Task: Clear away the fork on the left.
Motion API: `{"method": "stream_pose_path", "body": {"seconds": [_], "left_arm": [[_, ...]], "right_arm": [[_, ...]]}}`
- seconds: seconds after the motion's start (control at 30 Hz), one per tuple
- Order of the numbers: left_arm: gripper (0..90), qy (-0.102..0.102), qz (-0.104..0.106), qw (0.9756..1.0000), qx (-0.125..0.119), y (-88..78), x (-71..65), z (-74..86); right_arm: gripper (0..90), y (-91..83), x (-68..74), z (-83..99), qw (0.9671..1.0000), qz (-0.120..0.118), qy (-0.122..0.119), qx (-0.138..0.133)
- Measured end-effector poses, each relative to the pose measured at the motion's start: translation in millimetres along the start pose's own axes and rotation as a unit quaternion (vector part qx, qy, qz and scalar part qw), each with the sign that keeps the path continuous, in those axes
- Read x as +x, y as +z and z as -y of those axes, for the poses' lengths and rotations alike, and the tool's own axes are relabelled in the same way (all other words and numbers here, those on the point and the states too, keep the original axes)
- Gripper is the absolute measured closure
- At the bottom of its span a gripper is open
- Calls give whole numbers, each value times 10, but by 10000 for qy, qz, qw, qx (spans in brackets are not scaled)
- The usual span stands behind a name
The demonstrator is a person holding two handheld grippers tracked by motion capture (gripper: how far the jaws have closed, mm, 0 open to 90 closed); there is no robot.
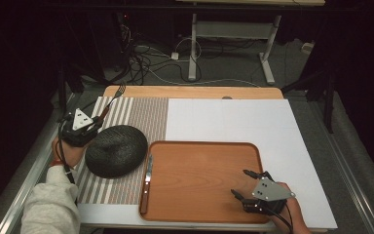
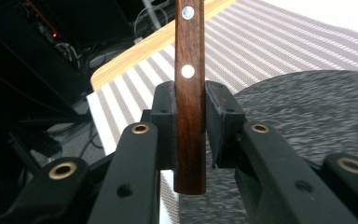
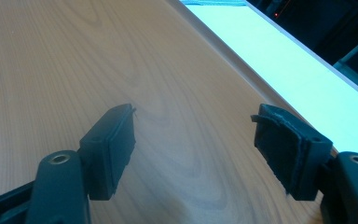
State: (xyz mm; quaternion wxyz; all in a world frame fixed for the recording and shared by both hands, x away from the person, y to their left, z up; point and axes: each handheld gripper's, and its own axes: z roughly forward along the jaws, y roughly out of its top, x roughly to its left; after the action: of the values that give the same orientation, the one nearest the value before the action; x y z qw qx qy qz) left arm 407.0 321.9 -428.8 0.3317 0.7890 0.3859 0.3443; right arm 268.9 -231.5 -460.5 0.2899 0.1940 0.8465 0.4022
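Fingers of my left gripper clench the wooden handle of a fork, pads pressed flat on both of its sides, while the fingers of my right gripper stand released over the wooden tray, nothing between them. In the high view the fork points away from me toward one o'clock, tines out past the far edge of the striped placemat, at about ten o'clock from the tray. A dark woven round mat lies on the placemat just beside my left hand, at its three o'clock. A knife with a matching handle rests along the tray's nine o'clock rim.

My reading: the fork is being carried to a setting place. To do it well, I should keep the grip square on the handle, since it sits near the butt end and the tines could swing; travel low and level over the counter, clear of the round mat, and loosen only once the fork lies flat.
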Motion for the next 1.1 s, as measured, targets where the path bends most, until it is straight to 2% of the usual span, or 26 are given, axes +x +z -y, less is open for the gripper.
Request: {"method": "stream_pose_path", "body": {"seconds": [0.13, 0.23, 0.4, 0.53, 0.67, 0.73, 1.0, 1.1], "left_arm": [[733, -127, 54, 9997, -208, -67, -68, 18], [733, -144, 59, 9993, -342, -125, -120, 20], [733, -294, 228, 9976, -592, -200, -209, 47], [733, -284, 265, 9965, -739, -239, -307, 46], [733, -285, 376, 9954, -835, -271, -387, 20], [733, -338, 517, 9940, -905, -286, -422, 10], [733, -312, 725, 9912, -1066, -331, -557, -24], [733, -213, 773, 9909, -1080, -343, -620, -47]], "right_arm": [[292, 2, 3, -2, 10000, 5, 23, 1], [291, 2, 4, -5, 10000, 7, -4, 0], [291, -5, -2, -7, 10000, 22, 13, -26], [291, -7, -8, -8, 10000, 35, 27, -30], [291, -6, 0, -12, 10000, 22, 3, -31], [291, -8, -2, -11, 10000, 33, 5, -29], [291, -19, -3, -2, 10000, 67, 26, -14], [291, -27, 2, -6, 10000, 86, 18, -21]]}}
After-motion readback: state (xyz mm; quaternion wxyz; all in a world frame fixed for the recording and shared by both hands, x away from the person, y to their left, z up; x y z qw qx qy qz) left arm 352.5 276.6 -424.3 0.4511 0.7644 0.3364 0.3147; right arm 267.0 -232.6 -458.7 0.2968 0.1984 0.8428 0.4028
